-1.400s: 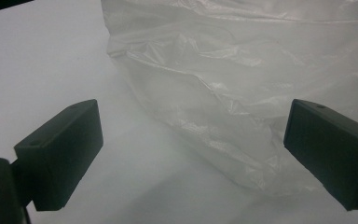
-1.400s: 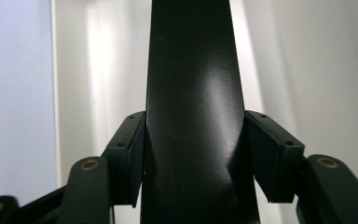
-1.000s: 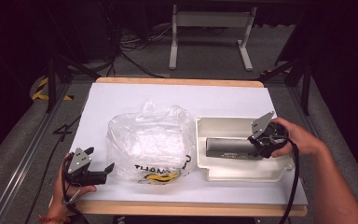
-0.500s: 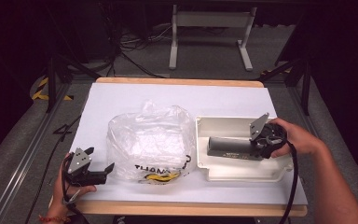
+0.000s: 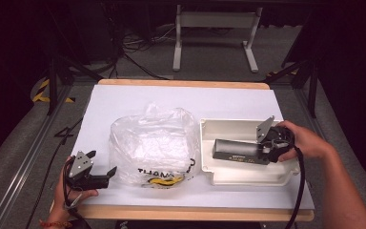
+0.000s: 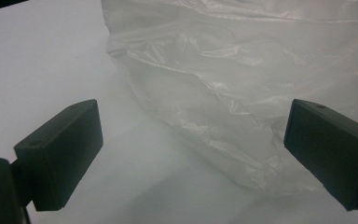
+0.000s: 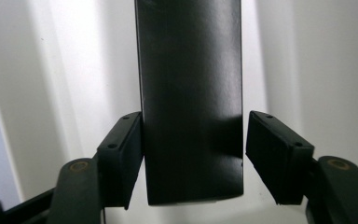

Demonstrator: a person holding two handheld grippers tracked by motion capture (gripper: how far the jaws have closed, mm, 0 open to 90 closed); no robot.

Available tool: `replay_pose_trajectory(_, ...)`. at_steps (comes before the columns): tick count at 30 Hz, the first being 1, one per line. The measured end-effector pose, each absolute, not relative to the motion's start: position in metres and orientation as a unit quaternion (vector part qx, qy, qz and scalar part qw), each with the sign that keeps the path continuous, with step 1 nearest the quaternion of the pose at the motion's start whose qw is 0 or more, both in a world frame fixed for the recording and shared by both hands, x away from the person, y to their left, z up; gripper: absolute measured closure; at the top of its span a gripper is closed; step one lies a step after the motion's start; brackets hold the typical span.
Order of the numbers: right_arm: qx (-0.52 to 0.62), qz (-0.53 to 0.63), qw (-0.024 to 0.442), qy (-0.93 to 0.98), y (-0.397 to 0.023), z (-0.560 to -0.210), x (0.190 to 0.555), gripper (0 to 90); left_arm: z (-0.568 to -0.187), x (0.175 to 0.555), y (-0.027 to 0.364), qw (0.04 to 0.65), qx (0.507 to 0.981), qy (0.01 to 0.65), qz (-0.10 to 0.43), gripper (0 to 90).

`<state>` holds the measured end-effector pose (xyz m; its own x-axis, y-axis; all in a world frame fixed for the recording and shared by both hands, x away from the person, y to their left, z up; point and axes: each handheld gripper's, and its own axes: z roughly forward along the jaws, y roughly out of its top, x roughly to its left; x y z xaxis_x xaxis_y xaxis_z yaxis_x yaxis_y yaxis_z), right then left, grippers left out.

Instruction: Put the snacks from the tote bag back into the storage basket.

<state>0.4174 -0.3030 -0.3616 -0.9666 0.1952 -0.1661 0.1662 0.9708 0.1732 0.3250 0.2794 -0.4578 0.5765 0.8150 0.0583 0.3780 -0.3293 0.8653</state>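
Black box [image 5: 236, 151] lies in the white tray [image 5: 228, 177]; right tool [image 7: 193, 156] has just been opening, seemingly released; left tool [image 6: 191, 158] gapes beside the plastic bag [image 5: 152, 143].

A dark room: grey floor [image 5: 24, 157], cables [image 5: 133, 57] and a white frame [image 5: 214, 21] beyond the bench's [image 5: 181, 98] far edge.
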Motion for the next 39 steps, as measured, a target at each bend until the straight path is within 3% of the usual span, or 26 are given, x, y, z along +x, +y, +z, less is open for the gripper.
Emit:
replay_pose_trajectory(24, 0.11, 0.096, 0.123, 0.982, -0.322, -0.351, 0.407, 37.1, -0.458, 0.325, 0.28, 0.434, 0.775, 0.384, 0.252, 5.3)
replay_pose_trajectory(39, 0.149, 0.211, 0.206, 0.944, -0.342, -0.331, 0.379, 34.6, -0.458, 0.325, 0.28, 0.434, 0.775, 0.384, 0.252, 5.3)
